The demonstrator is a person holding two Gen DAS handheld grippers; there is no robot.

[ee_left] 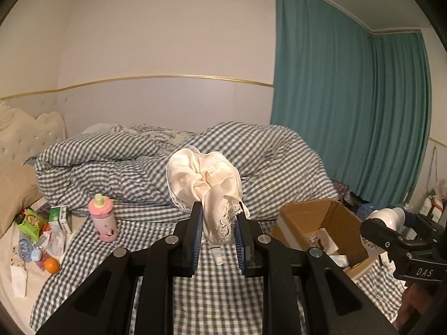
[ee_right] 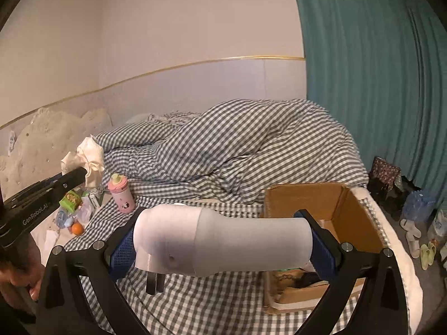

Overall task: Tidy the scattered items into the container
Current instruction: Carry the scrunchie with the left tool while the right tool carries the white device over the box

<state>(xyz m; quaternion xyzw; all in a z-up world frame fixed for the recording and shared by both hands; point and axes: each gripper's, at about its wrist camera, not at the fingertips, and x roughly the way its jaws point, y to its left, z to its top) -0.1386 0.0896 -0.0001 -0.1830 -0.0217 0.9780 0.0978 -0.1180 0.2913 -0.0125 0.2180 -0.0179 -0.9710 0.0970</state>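
Note:
My left gripper (ee_left: 219,217) is shut on a cream lace-edged cloth (ee_left: 204,178), held above the checked bed sheet; the cloth also shows in the right wrist view (ee_right: 89,159). My right gripper (ee_right: 220,237) is shut on a white plug-in device (ee_right: 220,240) with two prongs, held crosswise just left of the open cardboard box (ee_right: 304,198). The box (ee_left: 315,215) sits at the bed's right edge and holds several items. A pink bottle (ee_left: 103,217), a green packet (ee_left: 32,222), an orange (ee_left: 52,265) and other small items lie scattered at the left.
A rumpled grey checked duvet (ee_left: 167,162) fills the back of the bed. A small clear vial (ee_left: 218,254) lies on the sheet under my left gripper. Teal curtains (ee_left: 349,106) hang at the right. Slippers (ee_right: 419,240) and bags lie on the floor right of the bed.

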